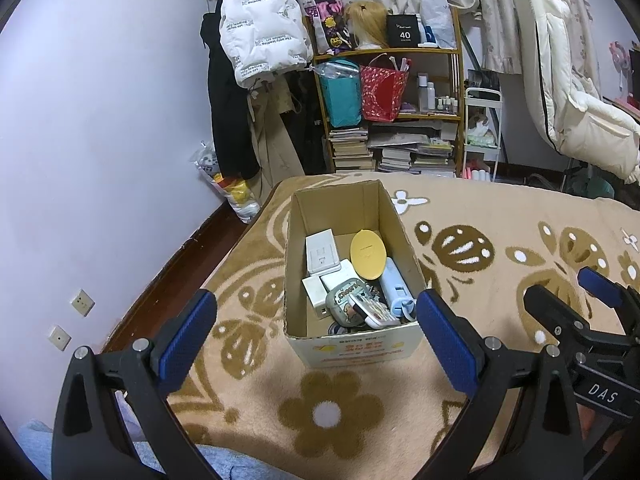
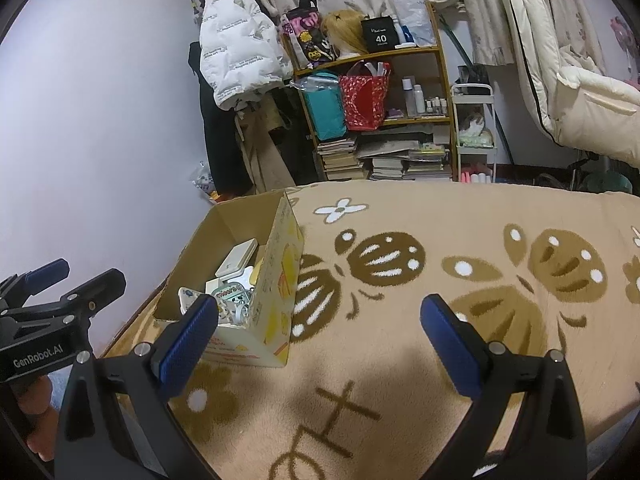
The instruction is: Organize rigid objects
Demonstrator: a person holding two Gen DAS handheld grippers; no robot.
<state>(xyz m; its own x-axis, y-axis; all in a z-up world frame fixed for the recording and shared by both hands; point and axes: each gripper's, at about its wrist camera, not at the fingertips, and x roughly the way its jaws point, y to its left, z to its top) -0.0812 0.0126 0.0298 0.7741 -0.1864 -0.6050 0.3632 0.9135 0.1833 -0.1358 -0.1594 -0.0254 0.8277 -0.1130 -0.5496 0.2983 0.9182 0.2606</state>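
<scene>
Left gripper and right gripper both spread wide, empty. Open brown cardboard box packed with rigid items; best approached from above, yellow oval lid first.

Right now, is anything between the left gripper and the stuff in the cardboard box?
Nothing visible blocks it. The left gripper is open and empty, facing the cardboard box, whose top is open. The yellow lid and the other items lie exposed inside.
</scene>
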